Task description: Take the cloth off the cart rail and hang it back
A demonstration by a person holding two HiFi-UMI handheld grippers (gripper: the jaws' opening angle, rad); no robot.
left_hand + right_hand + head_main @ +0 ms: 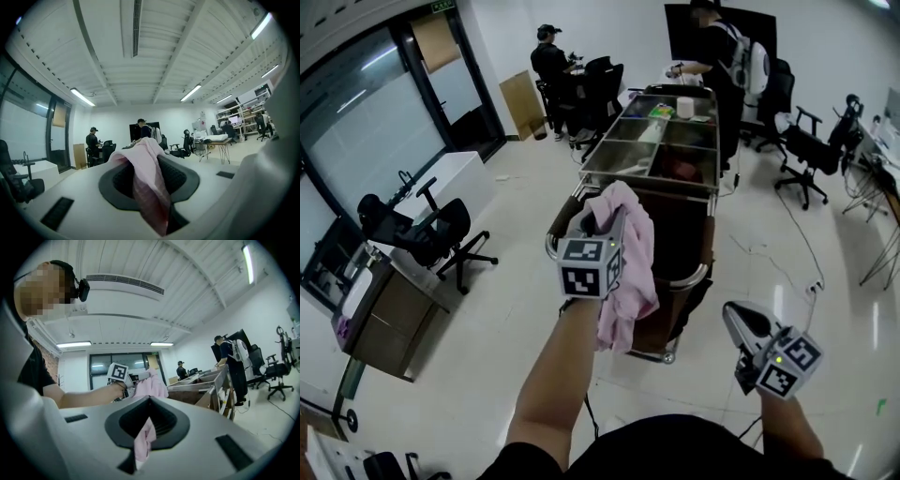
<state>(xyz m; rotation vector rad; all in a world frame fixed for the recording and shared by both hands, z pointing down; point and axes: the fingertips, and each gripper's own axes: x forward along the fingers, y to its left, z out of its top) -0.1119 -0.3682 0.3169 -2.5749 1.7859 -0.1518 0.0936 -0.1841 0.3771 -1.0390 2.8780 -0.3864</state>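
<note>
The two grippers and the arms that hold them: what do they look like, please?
The left gripper and the right gripper each have a light grey body, dark ribbed pads and a cube with black-and-white square markers. A small green light shows beside the right one's cube. The forearms are bare; a black short sleeve is worn.

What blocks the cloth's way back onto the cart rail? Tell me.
Nothing visible does. The cloth hangs from the left gripper's shut jaws right over the cart rail, with no object showing between them.
</note>
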